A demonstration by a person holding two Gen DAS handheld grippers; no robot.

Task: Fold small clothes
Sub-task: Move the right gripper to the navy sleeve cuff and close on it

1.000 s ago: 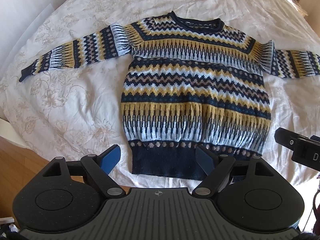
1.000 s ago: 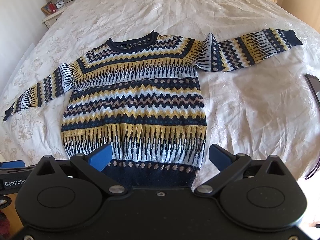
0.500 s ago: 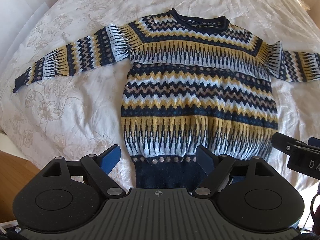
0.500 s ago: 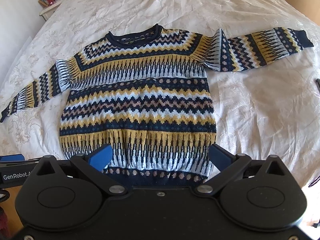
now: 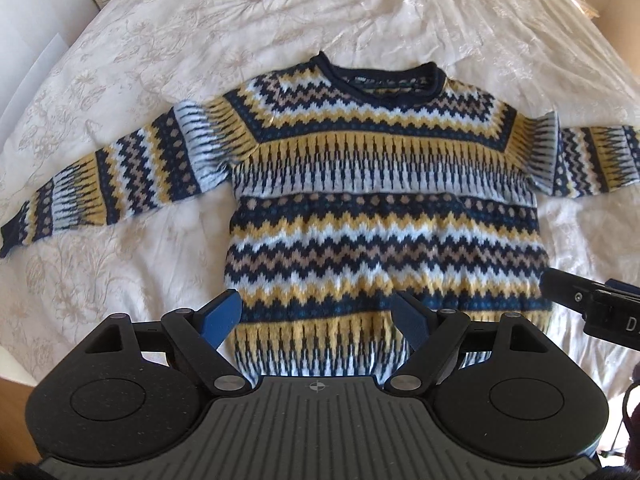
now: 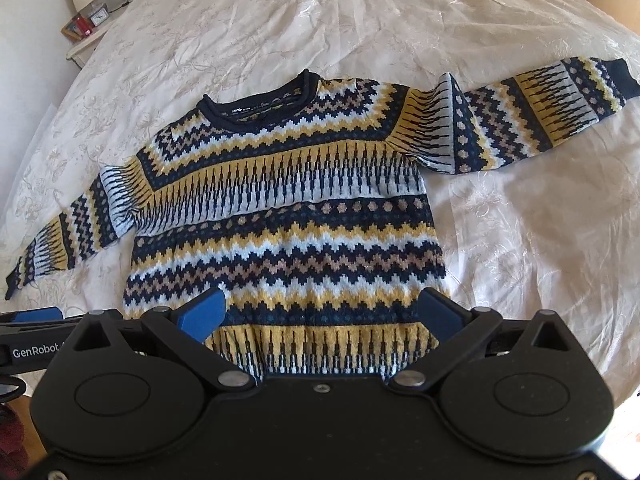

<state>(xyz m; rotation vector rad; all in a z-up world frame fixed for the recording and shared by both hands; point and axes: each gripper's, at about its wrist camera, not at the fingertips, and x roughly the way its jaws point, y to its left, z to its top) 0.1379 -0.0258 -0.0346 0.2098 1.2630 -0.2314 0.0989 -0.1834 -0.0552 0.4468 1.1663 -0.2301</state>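
A knitted sweater (image 5: 380, 208) with navy, yellow, pale blue and tan zigzag bands lies flat on a white bed, front up, both sleeves spread out sideways; it also shows in the right wrist view (image 6: 288, 220). My left gripper (image 5: 318, 316) is open and empty above the sweater's lower left part. My right gripper (image 6: 320, 312) is open and empty above its lower right part. The sweater's hem is hidden behind both gripper bodies. The right gripper shows at the right edge of the left wrist view (image 5: 592, 308).
The white embroidered bedspread (image 5: 120, 80) surrounds the sweater. A nightstand (image 6: 86, 36) with a lamp and clock stands at the far left of the bed. Wooden floor (image 5: 12, 400) shows at the bed's near left edge.
Both grippers have moved forward over the sweater, so its hem has gone out of sight beneath them. Both stay open. The sweater has not moved.
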